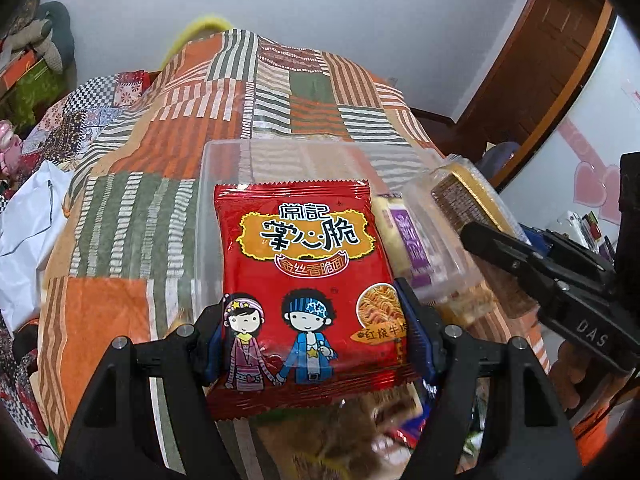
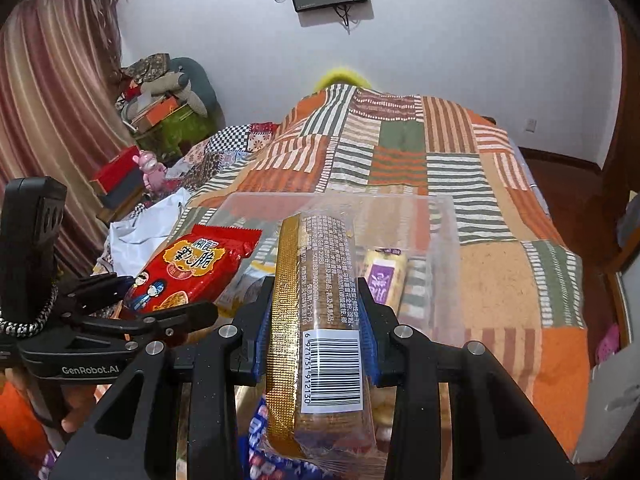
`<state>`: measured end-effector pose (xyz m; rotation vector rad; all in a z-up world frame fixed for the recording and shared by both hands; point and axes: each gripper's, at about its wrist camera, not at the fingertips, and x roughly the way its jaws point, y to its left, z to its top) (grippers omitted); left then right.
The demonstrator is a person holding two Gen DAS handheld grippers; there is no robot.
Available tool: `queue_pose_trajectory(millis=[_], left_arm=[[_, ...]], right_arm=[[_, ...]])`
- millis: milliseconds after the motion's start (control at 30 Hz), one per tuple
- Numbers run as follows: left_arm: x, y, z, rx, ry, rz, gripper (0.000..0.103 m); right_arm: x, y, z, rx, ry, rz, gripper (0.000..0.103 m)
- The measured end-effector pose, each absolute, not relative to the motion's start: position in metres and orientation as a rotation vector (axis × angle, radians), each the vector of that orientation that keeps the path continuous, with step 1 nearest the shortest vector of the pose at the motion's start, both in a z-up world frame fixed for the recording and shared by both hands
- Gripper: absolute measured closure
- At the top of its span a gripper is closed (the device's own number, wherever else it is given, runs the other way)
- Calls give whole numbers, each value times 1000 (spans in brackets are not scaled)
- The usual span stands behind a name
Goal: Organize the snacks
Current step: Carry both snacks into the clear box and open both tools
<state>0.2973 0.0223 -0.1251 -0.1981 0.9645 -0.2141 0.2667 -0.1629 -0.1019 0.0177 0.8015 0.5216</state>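
Observation:
My left gripper is shut on a red crispy-noodle packet with two cartoon children, held over the near edge of a clear plastic bin. My right gripper is shut on a brown biscuit pack with a gold strip and barcode, held over the same bin. A yellow and purple snack lies inside the bin. The right gripper with its pack shows at the right of the left wrist view. The left gripper and red packet show at the left of the right wrist view.
The bin sits on a bed with an orange, green and white patchwork cover. More snack packets lie blurred below the grippers. A white plastic bag lies at the left. Boxes and toys stand by the curtain. A wooden door is at the right.

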Motion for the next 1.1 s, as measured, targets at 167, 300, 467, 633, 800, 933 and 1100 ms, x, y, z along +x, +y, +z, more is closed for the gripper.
queue_pose_trajectory(millis=[167,300,467,633,800,933,1100], left_arm=[[320,20,-133,-201,987,-204,32],[336,17,-138,-185,992,-190,32],[350,15,-146,-193,1006,-188,32],[363,13,-154,-196,1034,-182,32],[366,12,-155,-189,1038,-178,31],[363,14,-153,-194,1041,-190,29],[354,23,-145,-222,1041,-190,29]], right_arm=[[285,-159,-110,19,828,510,70],[303,-156,-115,32,869,524,70],[318,-151,-122,34,901,521,70],[324,-149,-128,29,926,518,69],[328,-152,-132,25,950,501,67],[324,-156,-123,20,930,507,60],[313,-163,-110,2,883,501,47]])
